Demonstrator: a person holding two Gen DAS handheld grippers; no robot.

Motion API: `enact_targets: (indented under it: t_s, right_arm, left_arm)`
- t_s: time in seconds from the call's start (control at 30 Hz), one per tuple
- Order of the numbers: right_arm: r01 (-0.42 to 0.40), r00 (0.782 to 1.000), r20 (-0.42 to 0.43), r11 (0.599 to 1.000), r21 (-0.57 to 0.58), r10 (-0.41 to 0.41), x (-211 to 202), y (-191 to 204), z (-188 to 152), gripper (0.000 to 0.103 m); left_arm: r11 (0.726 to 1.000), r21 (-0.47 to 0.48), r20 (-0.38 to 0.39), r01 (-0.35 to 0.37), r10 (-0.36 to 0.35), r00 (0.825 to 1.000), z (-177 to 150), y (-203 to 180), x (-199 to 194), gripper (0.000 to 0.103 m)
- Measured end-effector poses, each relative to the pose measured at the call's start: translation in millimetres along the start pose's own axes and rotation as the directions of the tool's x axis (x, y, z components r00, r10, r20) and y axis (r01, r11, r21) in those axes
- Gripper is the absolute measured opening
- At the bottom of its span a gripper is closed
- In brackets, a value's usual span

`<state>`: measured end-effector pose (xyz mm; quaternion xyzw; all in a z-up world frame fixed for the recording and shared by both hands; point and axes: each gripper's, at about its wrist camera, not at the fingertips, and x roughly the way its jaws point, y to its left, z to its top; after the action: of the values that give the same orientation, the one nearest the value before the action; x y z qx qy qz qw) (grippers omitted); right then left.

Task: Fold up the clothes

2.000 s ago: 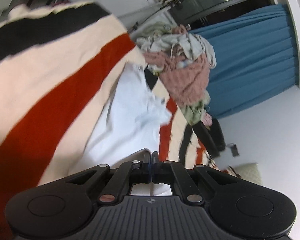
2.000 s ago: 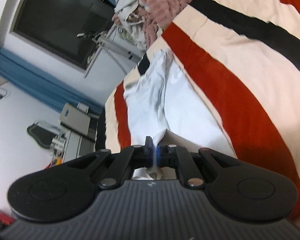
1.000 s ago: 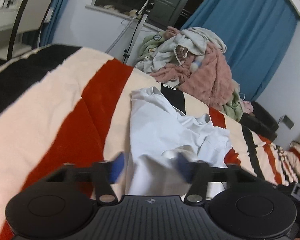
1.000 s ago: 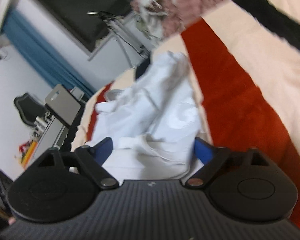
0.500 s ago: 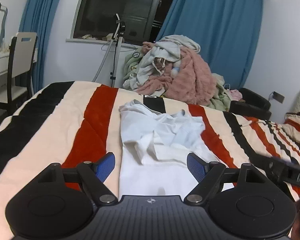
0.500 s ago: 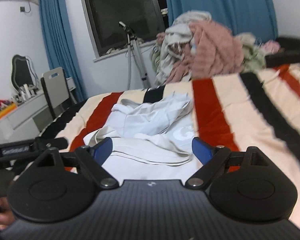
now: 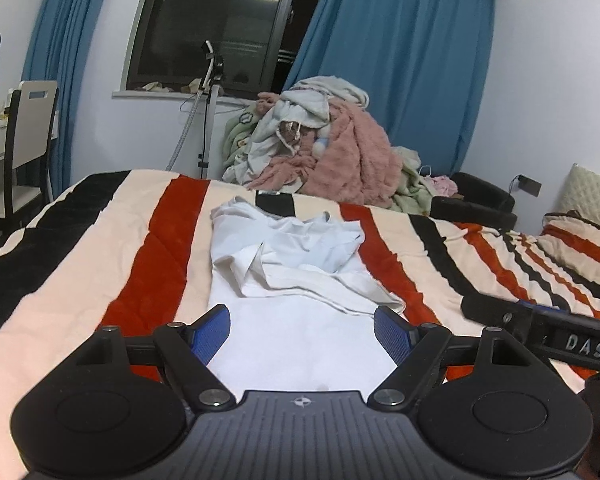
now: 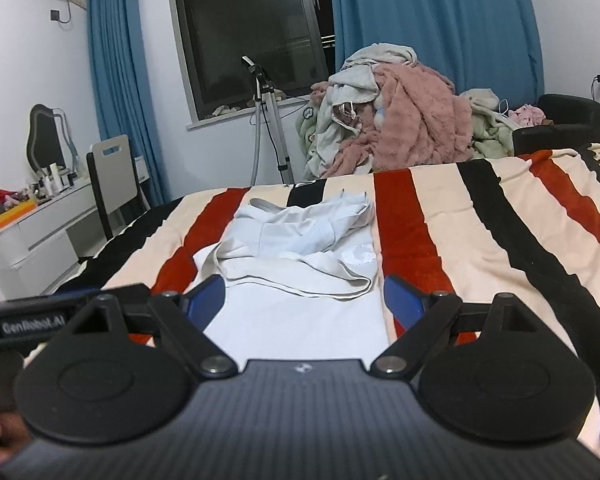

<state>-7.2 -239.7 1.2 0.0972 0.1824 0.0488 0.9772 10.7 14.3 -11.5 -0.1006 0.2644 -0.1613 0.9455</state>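
White garment [image 7: 300, 280] lies on a bed [image 7: 100, 264] covered with a blanket striped in cream, red and black. Its near half is spread flat and smooth; its far half is bunched into loose folds, with a collar or hem edge [image 8: 262, 205] showing at the far end. In the right wrist view a faint pale print [image 8: 360, 254] shows on the cloth near its right edge.

Left tongs [image 7: 302, 330] hover above the near end of the garment, spread wide, blue pads [image 7: 212, 332] apart and holding nothing. Right tongs [image 8: 304, 298] hover just beside them, also spread wide and empty, over the same flat near part of the cloth. Each camera catches the other tool at the frame's edge: the right one appears as a dark bar at the right of the left wrist view [image 7: 560, 340], the left one at the left of the right wrist view [image 8: 40, 318].

Beyond the bed's far end sits a heap of clothes [image 7: 332, 148], pink fleece and pale grey among them. Behind it are blue curtains [image 7: 400, 72] and a dark window [image 7: 220, 28]. A light stand [image 7: 210, 112] rises near the windowsill. At the left stand a chair [image 8: 114, 176] and a white dresser [image 8: 32, 236] with a mirror [image 8: 46, 142].
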Motion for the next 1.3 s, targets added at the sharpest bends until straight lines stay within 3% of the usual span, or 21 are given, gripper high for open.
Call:
enact_targets:
  t_s: [0.13, 0.23, 0.33, 0.4, 0.57, 0.63, 0.77, 0.83, 0.9, 0.97, 1.3]
  right_arm:
    - [0.017, 1.0, -0.003, 1.0, -0.003, -0.017, 5, -1, 0, 0.088]
    - [0.034, 0.999, -0.021, 0.999, 0.006, -0.033, 10, -4, -2, 0.088]
    - [0.049, 0.998, -0.037, 0.999, 0.01, -0.048, 15, -4, -4, 0.088]
    - [0.064, 0.997, -0.044, 0.998, 0.006, -0.064, 18, -4, -6, 0.088]
    - [0.114, 0.992, -0.061, 0.993, 0.013, -0.113, 24, -8, -9, 0.088]
    - [0.125, 0.99, -0.073, 0.992, 0.029, -0.122, 25, -11, -10, 0.088]
    - [0.136, 0.987, -0.089, 0.989, 0.056, -0.131, 27, -17, -11, 0.088]
    - [0.14, 0.987, -0.092, 0.988, 0.061, -0.134, 27, -18, -11, 0.088]
    - [0.143, 0.986, -0.091, 0.988, 0.06, -0.137, 27, -19, -11, 0.088]
    - [0.146, 0.986, -0.091, 0.988, 0.059, -0.14, 27, -19, -11, 0.088]
    - [0.145, 0.985, -0.108, 0.988, 0.061, -0.138, 29, -20, -13, 0.088]
  left_arm:
    - [0.991, -0.129, -0.083, 0.03, -0.041, 0.996, -10, 14, 10, 0.08]
    - [0.968, -0.247, -0.155, 0.051, -0.092, 0.984, -19, 27, 22, 0.081]
    - [0.909, -0.407, -0.213, 0.093, -0.193, 0.958, -31, 49, 44, 0.081]
    - [0.876, -0.473, -0.228, 0.093, -0.224, 0.948, -37, 60, 55, 0.081]
    - [0.776, -0.626, -0.217, 0.078, -0.269, 0.939, -52, 85, 77, 0.08]
    - [0.779, -0.624, -0.195, 0.063, -0.233, 0.953, -52, 88, 79, 0.075]
    - [0.783, -0.621, -0.152, 0.033, -0.162, 0.975, -53, 96, 82, 0.051]
    - [0.783, -0.622, -0.158, 0.016, -0.145, 0.977, -55, 99, 87, 0.04]
    - [0.783, -0.622, -0.15, 0.009, -0.13, 0.98, -55, 102, 88, 0.021]
    - [0.784, -0.621, -0.138, 0.01, -0.122, 0.983, -55, 104, 86, 0.012]
    - [0.813, -0.582, -0.097, 0.033, -0.11, 0.989, -49, 92, 72, 0.008]
